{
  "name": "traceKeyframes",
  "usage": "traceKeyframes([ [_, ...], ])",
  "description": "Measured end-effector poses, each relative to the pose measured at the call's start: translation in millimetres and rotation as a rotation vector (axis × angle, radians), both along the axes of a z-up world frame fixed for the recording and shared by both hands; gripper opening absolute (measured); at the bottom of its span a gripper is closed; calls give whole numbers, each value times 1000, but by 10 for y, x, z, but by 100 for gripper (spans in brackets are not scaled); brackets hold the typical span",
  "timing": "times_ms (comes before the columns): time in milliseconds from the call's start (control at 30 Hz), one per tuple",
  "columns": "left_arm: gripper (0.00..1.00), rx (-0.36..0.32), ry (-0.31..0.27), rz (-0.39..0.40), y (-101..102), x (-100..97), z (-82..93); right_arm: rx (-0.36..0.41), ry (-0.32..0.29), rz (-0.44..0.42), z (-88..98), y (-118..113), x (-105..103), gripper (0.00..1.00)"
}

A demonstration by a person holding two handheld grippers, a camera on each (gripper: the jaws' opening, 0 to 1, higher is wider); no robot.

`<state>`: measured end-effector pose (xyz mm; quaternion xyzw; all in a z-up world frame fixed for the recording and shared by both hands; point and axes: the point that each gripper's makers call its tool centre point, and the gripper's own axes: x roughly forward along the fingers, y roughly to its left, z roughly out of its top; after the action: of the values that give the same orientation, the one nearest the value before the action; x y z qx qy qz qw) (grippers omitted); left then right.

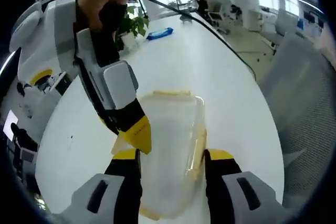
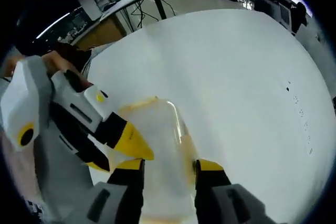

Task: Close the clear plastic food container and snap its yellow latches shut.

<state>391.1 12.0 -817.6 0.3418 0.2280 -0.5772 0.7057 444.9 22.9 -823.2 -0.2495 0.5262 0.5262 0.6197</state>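
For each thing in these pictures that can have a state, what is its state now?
clear plastic food container: lid on, lying on the white table.
yellow latches: whether snapped shut cannot be told.
left gripper: jaws open, astride the container.
right gripper: jaws open, astride the container from the other side.

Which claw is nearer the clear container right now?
Neither clearly. The left claw has its jaws on either side of the container, and the right claw straddles it as well.
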Motion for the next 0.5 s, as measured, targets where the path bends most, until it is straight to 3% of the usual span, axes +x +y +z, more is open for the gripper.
traceKeyframes([
  [100,44,-29,38,46,9,9,-3,-11,21,45,-14,7,0,34],
  [300,44,-49,24,31,24,7,-9,-3,125,98,-44,15,-25,32],
  [333,44,-57,25,32,25,10,-8,-6,119,112,-52,20,-6,30],
  [367,44,-46,58,37,53,-55,-43,-51,152,137,-53,-66,-53,31],
  [400,43,-54,33,36,44,-24,-36,-21,157,136,-65,-4,-57,31],
  [500,43,-62,28,29,50,-9,-44,10,178,155,-73,4,-53,31],
])
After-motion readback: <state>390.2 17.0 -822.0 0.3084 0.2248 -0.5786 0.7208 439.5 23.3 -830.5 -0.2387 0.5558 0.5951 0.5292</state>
